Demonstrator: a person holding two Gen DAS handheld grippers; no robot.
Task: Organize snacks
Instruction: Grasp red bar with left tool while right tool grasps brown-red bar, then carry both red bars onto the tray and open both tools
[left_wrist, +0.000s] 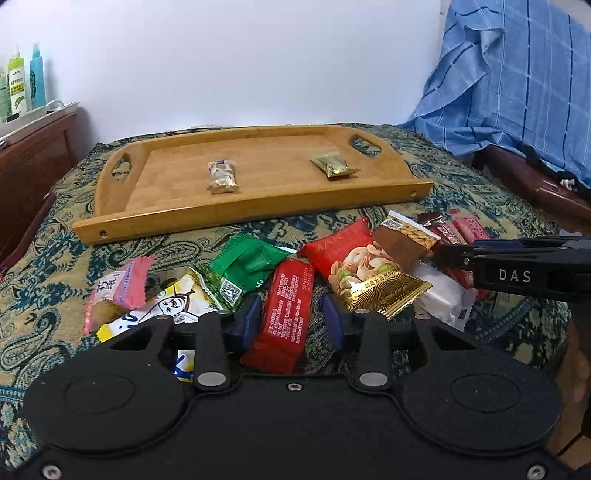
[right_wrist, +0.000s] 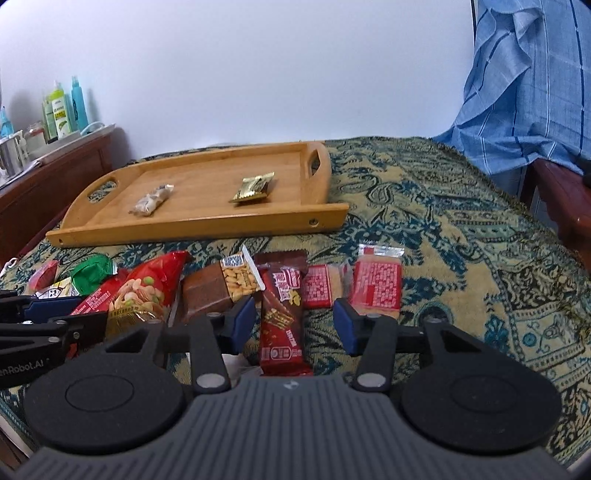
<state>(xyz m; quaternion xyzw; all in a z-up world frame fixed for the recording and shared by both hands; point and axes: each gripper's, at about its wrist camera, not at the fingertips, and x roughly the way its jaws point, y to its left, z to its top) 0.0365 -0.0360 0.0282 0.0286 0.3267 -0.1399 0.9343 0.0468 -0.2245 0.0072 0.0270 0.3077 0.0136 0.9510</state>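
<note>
A wooden tray (left_wrist: 177, 206) (right_wrist: 295, 221) lies on the patterned cloth and holds a pale snack pack (left_wrist: 221, 176) (right_wrist: 151, 201) and a gold pack (left_wrist: 333, 165) (right_wrist: 253, 187). Several snack packs lie in a row in front of it. My left gripper (left_wrist: 291, 319) is open, its blue pads either side of a red bar (left_wrist: 286, 310). My right gripper (right_wrist: 295, 325) is open astride a dark red wafer bar (right_wrist: 282, 317). The right gripper also shows in the left wrist view (left_wrist: 517, 267), above the right end of the row.
A green pack (left_wrist: 243, 267), a red nut bag (left_wrist: 354, 262) (right_wrist: 147, 288), a brown peanut pack (left_wrist: 404, 236) (right_wrist: 225, 288), a pink pack (left_wrist: 118, 291) and two red cracker packs (right_wrist: 376, 282). Bottles (left_wrist: 22, 85) on a wooden cabinet at left. Blue cloth (right_wrist: 524, 81) at right.
</note>
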